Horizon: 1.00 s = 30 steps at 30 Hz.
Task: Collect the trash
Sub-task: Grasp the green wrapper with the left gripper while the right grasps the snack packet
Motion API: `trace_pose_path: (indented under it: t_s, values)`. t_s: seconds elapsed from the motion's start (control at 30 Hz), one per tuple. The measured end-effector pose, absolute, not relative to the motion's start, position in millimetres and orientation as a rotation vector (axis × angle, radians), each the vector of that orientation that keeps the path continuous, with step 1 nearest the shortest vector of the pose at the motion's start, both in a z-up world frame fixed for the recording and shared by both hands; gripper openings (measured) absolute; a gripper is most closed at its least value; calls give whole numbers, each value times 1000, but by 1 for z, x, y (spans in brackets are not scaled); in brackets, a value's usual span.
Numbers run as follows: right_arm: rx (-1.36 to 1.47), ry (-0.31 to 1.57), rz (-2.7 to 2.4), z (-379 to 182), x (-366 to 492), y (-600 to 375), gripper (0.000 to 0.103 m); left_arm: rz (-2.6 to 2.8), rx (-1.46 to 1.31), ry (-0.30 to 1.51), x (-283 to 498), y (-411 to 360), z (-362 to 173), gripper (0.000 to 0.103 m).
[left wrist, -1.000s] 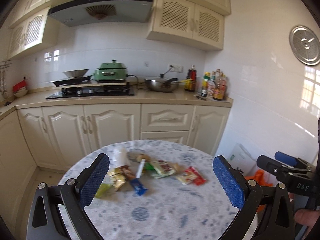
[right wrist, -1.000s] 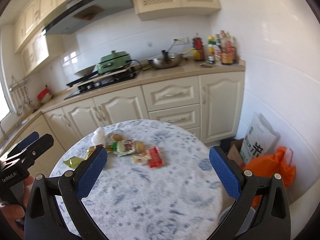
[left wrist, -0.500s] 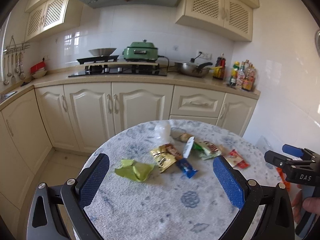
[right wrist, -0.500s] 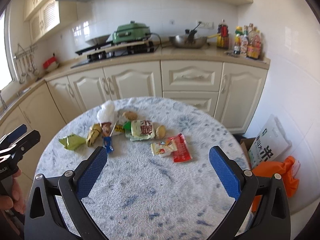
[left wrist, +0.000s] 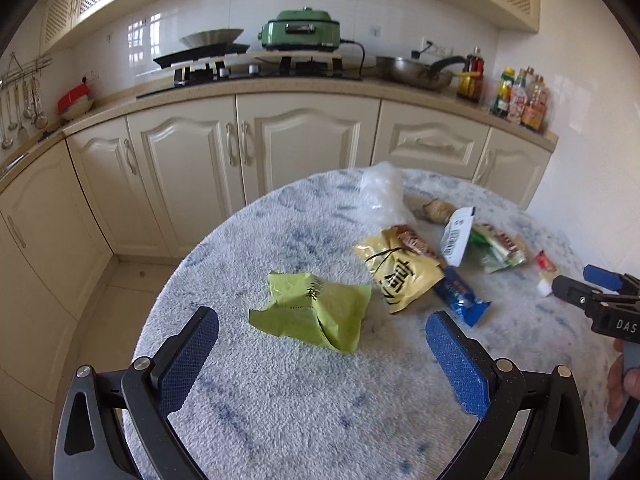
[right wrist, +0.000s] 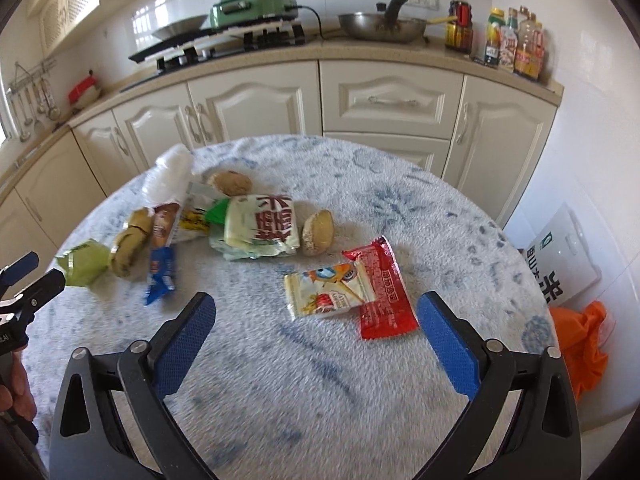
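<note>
A green electric cooker (left wrist: pixel 301 34) sits on the stove (left wrist: pixel 256 69), a steel wok (right wrist: pixel 382 28) beside sauce bottles (right wrist: pixel 514 46).

Round table (right wrist: pixel 360 400), fuzzy blue-white cover; scattered wrappers (right wrist: pixel 260 226), two buns (right wrist: pixel 318 232).

Home kitchen, cream cabinets (left wrist: pixel 308 144), gas hob (left wrist: pixel 256 70) w/ green cooker (left wrist: pixel 302 34), wok (right wrist: pixel 382 26), sauce bottles (right wrist: pixel 510 44)

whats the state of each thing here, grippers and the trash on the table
left gripper: open, empty
right gripper: open, empty, jaws just narrowed a little
green wrapper: crumpled, on the table
yellow packet: lying flat, torn open
red sachet: flat, partly under white snack packet
clear plastic bag: crumpled, standing up
</note>
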State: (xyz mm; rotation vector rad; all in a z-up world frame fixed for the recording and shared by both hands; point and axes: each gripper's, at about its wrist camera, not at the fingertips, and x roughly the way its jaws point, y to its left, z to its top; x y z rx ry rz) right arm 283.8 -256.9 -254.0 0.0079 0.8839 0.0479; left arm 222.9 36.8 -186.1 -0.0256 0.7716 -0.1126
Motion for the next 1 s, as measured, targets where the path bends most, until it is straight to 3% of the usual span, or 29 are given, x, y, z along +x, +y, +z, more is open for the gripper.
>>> trace_pose_path:
  t_s: [0.23, 0.33, 0.37, 0.4, 0.43, 0.57, 0.67, 1.0]
  values:
    - [-14, 931, 61, -273, 303, -257, 71, -92, 37, 853, 272, 27, -200, 102]
    - [-41, 929, 54, -276, 304, -255, 54, -113, 19, 897, 289, 26, -205, 101]
    - [-43, 926, 57, -276, 304, -255, 53, -118, 16, 910, 294, 26, -206, 96]
    - [-42, 925, 62, -276, 303, -255, 52, -128, 8, 930, 300, 26, -208, 86]
    - [-46, 923, 67, -275, 303, -255, 52, -122, 11, 936, 305, 26, -209, 85]
    - [-39, 909, 75, -272, 297, -255, 50, -143, 37, 915, 311, 20, -203, 53]
    - [-19, 895, 82, -267, 292, -258, 50, -169, 13, 905, 312, 24, -205, 42]
    - [28, 845, 109, -244, 262, -262, 50, -211, -40, 837, 280, 38, -203, 39]
